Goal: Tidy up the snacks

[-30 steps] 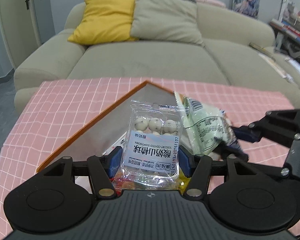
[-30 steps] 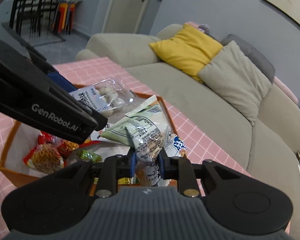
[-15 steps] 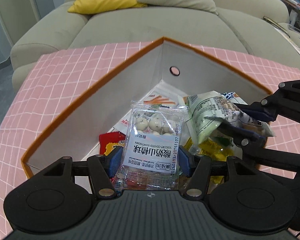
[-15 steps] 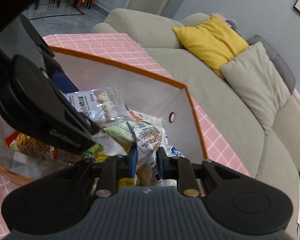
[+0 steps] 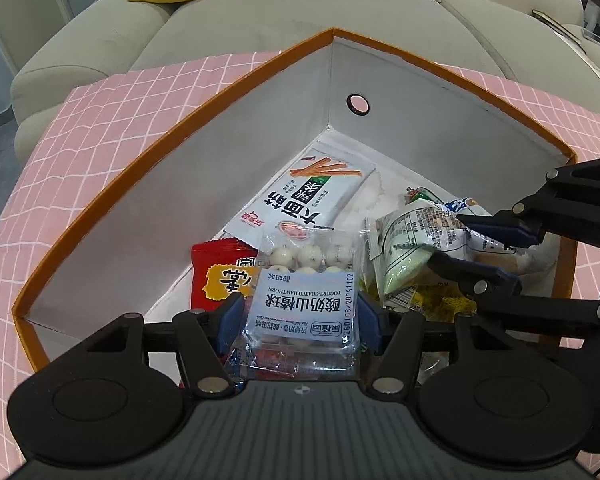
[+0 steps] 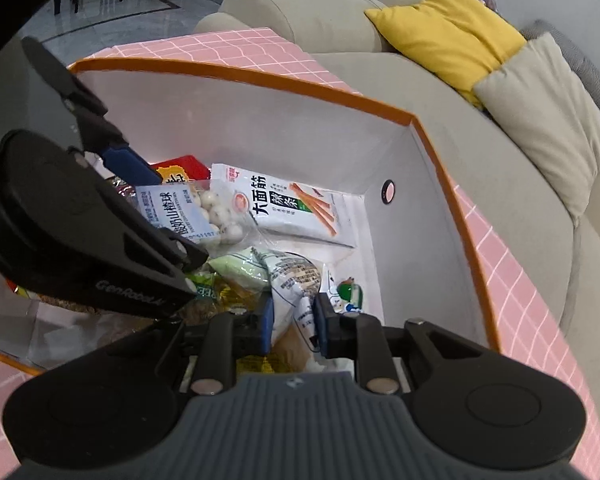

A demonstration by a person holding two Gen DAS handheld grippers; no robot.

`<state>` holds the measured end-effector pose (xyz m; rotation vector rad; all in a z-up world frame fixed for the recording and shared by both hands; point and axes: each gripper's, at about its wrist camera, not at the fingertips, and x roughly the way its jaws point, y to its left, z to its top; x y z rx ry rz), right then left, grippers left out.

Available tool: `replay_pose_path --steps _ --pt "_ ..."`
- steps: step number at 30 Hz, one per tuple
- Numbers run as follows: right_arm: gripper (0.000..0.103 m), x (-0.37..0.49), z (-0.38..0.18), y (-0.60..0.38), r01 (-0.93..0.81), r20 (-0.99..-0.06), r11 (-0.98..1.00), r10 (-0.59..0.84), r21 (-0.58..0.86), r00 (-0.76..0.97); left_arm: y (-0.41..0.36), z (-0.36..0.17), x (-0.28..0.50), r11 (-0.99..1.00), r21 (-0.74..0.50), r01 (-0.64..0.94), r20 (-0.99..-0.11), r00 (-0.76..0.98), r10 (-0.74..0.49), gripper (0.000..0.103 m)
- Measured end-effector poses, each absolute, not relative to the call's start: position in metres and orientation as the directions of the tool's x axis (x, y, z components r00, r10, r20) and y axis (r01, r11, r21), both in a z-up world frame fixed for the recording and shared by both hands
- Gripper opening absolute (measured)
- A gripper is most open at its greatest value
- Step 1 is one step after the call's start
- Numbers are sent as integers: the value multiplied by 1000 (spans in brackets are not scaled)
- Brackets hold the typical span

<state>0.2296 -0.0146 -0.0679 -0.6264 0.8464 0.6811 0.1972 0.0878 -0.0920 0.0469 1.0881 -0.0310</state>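
Observation:
An orange-rimmed box with white inner walls stands on the pink checked cloth. Both grippers hang inside it, above the snacks on its floor. My left gripper is shut on a clear pack of yogurt-coated hawthorn balls. My right gripper is shut on a pale green snack bag, just right of the left one. On the box floor lie a white pack with orange sticks, a red packet and yellow wrappers.
A beige sofa with a yellow cushion and a beige cushion stands behind the table. The pink cloth spreads around the box. Chairs stand far off on the grey floor.
Both grippers have sunk with their packs from above the rim into the box. The view has tipped down, so the box floor and its snacks now show.

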Motion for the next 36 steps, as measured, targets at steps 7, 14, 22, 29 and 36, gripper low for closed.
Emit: replay_pose_path --steps 7,14,22,29,36 --pt "28 232 -66 -23 -738 -849 666 321 -112 419 90 -90 194 998 40 50 -890 456 12 75" --pt "47 230 -54 -29 -719 -850 691 335 -72 407 91 -79 184 998 51 43 -883 468 25 78" --pt "74 220 -18 -46 -663 -809 749 392 4 438 100 -50 163 999 38 -22 -856 515 44 85" --pt "81 192 16 -60 -621 -758 784 411 12 505 96 -8 129 997 17 -70 -767 640 58 85" --pt "88 154 53 -91 -550 -681 833 437 60 588 76 37 86 995 42 -86 -613 785 94 85"
